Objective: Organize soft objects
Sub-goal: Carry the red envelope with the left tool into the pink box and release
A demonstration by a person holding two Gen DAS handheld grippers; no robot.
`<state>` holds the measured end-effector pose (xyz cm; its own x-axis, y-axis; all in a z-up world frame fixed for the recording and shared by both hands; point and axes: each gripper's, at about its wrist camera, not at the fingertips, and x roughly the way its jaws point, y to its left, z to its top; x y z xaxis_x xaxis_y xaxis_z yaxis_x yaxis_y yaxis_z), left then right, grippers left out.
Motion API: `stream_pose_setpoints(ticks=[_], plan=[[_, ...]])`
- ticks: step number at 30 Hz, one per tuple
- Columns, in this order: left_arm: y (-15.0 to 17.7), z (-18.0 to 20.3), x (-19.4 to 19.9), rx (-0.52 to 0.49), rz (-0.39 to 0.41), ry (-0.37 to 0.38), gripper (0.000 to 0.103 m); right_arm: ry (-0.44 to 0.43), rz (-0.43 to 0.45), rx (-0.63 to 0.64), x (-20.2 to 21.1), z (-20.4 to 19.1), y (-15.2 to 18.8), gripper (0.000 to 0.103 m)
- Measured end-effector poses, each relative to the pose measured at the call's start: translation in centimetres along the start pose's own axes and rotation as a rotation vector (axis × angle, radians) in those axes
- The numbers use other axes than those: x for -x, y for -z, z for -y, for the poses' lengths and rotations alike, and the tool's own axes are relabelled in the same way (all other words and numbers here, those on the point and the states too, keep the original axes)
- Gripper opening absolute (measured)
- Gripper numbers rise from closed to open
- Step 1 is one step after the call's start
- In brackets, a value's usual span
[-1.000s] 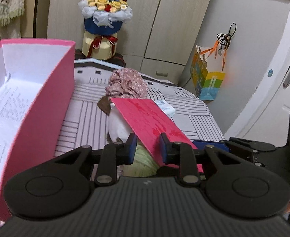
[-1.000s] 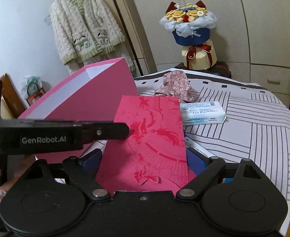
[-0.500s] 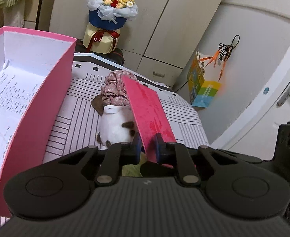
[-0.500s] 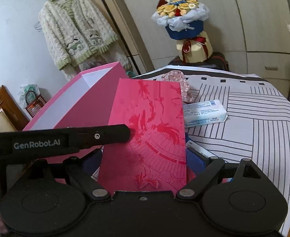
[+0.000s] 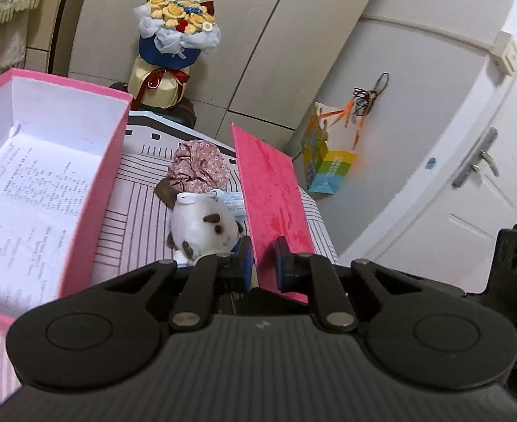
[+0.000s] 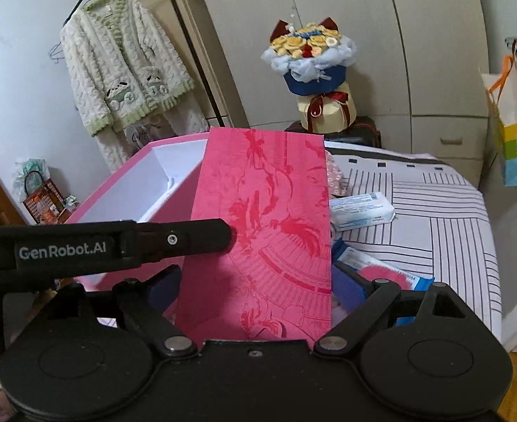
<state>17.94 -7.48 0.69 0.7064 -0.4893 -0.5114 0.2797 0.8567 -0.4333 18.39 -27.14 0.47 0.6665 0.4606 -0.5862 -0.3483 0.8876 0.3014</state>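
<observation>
Left wrist view shows the left gripper [image 5: 261, 258] pinching a red envelope [image 5: 269, 190] by its lower edge, pads pressed against both faces, the envelope standing on edge above the striped bed [image 5: 142, 225]. From the right wrist view, the right gripper [image 6: 256, 283] has its jaws spread wide, one on either side of the same envelope, and I cannot tell whether the pads touch its edges. The open pink box [image 5: 93, 190] sits on the left side of the bed, a printed sheet lining its floor. Beside its right wall lie a white plush toy [image 5: 202, 227] and, just beyond it toward the far edge, a floral cloth bundle [image 5: 198, 168]. A tissue pack [image 6: 362, 209] lies near the middle of the bed.

My judgement of the risks: the envelope is thin and held only at one end, so it could bend or swing and catch the box wall on the way in. If the right jaws close across its width, they would probably buckle it. The two grippers are close together and could knock each other.
</observation>
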Motion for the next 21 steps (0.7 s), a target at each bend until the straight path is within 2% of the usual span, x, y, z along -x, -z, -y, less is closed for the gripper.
stream_pose_setpoints(ticks=[10,21], plan=[[0.4,-3.3,7.6,0.016,-0.011,0.003,0.011,-0.007,-0.05,0.089,1.5,-7.7,0.5,0.093],[-2.3,-8.6,13.0,0.034,0.006,-0.042,0.011,-0.114,-0.026,0.118,-0.4,-14.2,-0.9,0.093]])
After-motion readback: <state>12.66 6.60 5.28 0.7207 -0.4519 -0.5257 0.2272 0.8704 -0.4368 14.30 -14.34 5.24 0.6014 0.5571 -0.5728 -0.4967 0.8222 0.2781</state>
